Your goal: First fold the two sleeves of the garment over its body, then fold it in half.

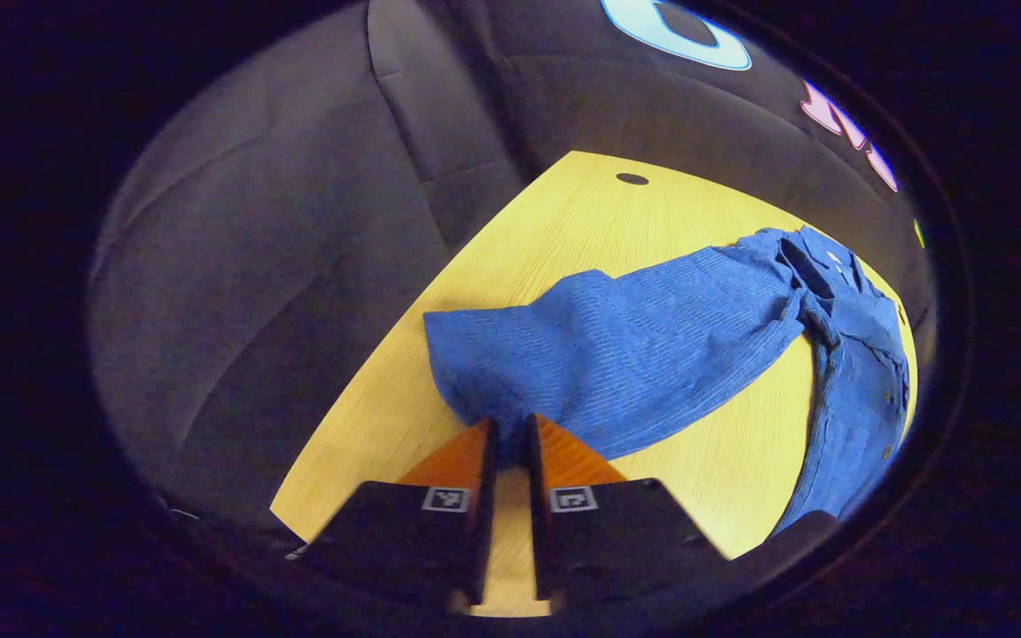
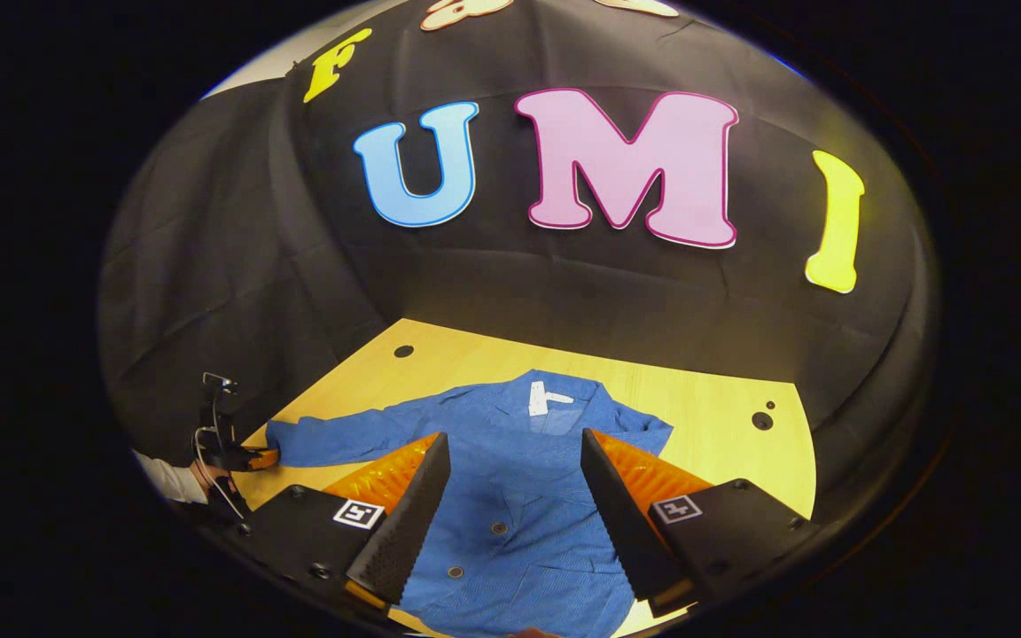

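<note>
Left gripper pinching shirt sleeve cuff at six o'clock on bench; right gripper spread above shirt body.

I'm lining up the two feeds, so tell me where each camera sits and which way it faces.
Left gripper view: rides on the left tongs, low over the table, looking along the blue shirt's sleeve, whose cuff its fingers pinch.
Right gripper view: rides on the right tongs, open above the shirt body, facing the collar and booth wall; the left tongs and a white-sleeved hand show at the left.
Shared: shirt, sleeve, table, left tongs.
</note>
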